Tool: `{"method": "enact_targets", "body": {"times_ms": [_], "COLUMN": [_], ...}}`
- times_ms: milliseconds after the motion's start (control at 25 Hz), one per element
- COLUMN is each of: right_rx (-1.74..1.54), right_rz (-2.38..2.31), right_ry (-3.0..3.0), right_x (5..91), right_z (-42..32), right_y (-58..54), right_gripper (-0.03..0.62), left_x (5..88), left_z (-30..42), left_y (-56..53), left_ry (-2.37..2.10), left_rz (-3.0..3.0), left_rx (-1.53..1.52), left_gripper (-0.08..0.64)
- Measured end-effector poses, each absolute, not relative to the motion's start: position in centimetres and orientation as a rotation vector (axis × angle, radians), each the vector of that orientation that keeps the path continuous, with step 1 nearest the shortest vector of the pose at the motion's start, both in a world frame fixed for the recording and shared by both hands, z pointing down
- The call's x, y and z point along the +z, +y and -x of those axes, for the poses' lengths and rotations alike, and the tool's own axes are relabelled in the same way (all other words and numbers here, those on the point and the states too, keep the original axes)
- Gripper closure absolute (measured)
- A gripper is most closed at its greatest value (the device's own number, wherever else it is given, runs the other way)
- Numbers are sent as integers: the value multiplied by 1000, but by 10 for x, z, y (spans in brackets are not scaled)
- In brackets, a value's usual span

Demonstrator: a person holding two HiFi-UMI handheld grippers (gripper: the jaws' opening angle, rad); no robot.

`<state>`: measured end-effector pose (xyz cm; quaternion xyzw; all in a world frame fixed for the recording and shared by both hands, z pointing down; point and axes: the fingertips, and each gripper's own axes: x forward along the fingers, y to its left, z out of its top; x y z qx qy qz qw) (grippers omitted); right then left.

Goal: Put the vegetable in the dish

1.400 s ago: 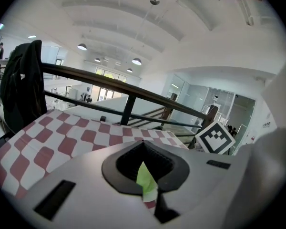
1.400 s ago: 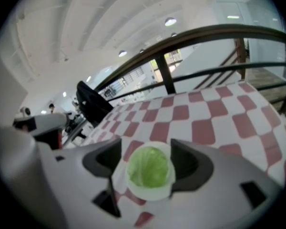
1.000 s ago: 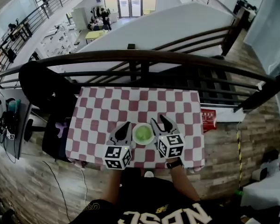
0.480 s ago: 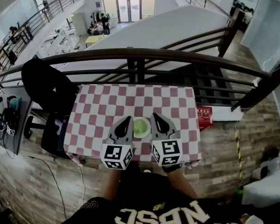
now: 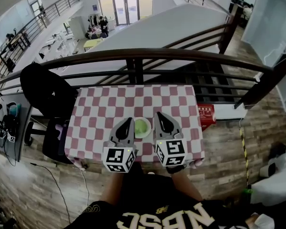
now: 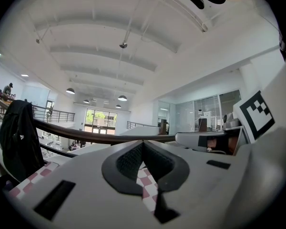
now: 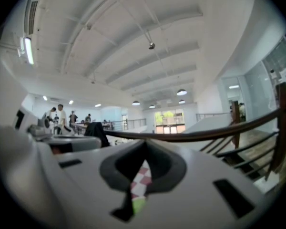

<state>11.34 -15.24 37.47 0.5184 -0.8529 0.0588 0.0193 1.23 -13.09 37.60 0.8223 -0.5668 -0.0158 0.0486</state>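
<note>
A small round dish [image 5: 142, 127] with something green in it sits on the red-and-white checked table [image 5: 100, 109], near the front edge. My left gripper [image 5: 128, 120] hovers just left of the dish and my right gripper [image 5: 158, 114] just right of it, both shut with nothing held. In the left gripper view the left gripper [image 6: 143, 143] has its jaws together, with only checked cloth [image 6: 146, 185] showing below. In the right gripper view the right gripper [image 7: 145, 146] is likewise shut, and a sliver of the green dish [image 7: 138, 205] shows under the cloth pattern.
A dark curved railing [image 5: 133, 55] runs along the table's far side. A black chair with a jacket [image 5: 43, 92] stands at the left, and a red box [image 5: 206, 116] lies on the floor at the right. The person's body is against the front edge.
The right gripper's jaws have closed from open. Both grippers have drawn back a little from the dish, which has stayed on the table.
</note>
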Motion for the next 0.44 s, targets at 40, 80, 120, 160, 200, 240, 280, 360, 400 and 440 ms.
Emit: {"method": "enact_targets", "body": {"times_ms": [40, 80, 120, 160, 200, 240, 280, 360, 400, 440], "right_rx": [186, 191, 196, 201, 206, 211, 218, 229, 235, 240], "right_rz": [-1612, -1615, -1616, -1613, -1607, -1595, -1583, -1561, -1553, -1544], "right_ry": [-2645, -2644, -2645, -2650, -2658, -2670, -2683, -2697, -2700, -2702], "right_x": [376, 376, 376, 376, 376, 376, 376, 377, 379, 380], "right_z": [-114, -115, -115, -115, -114, -113, -111, -109, -108, -107], "right_y": [-153, -153, -154, -154, -154, -154, -155, -156, -157, -158], "right_gripper": [577, 577, 577, 577, 577, 577, 577, 577, 577, 577], "left_x": [377, 378, 379, 380, 381, 382, 382, 384, 385, 386], "left_z": [-12, -11, -11, -10, -9, -8, -8, -7, -7, -8], "left_y": [-130, -129, -128, -128, -128, -129, -130, -133, -134, -136], "left_ry": [-1728, -1729, -1730, -1731, -1732, -1733, -1735, -1739, -1739, -1739], "left_rz": [-2505, -2503, -2500, -2497, -2493, -2489, -2485, -2479, -2476, -2473], "left_rx": [-46, -41, -36, -32, -29, -28, -28, -26, -23, -21], "left_gripper": [543, 543, 543, 543, 543, 543, 543, 543, 543, 543]}}
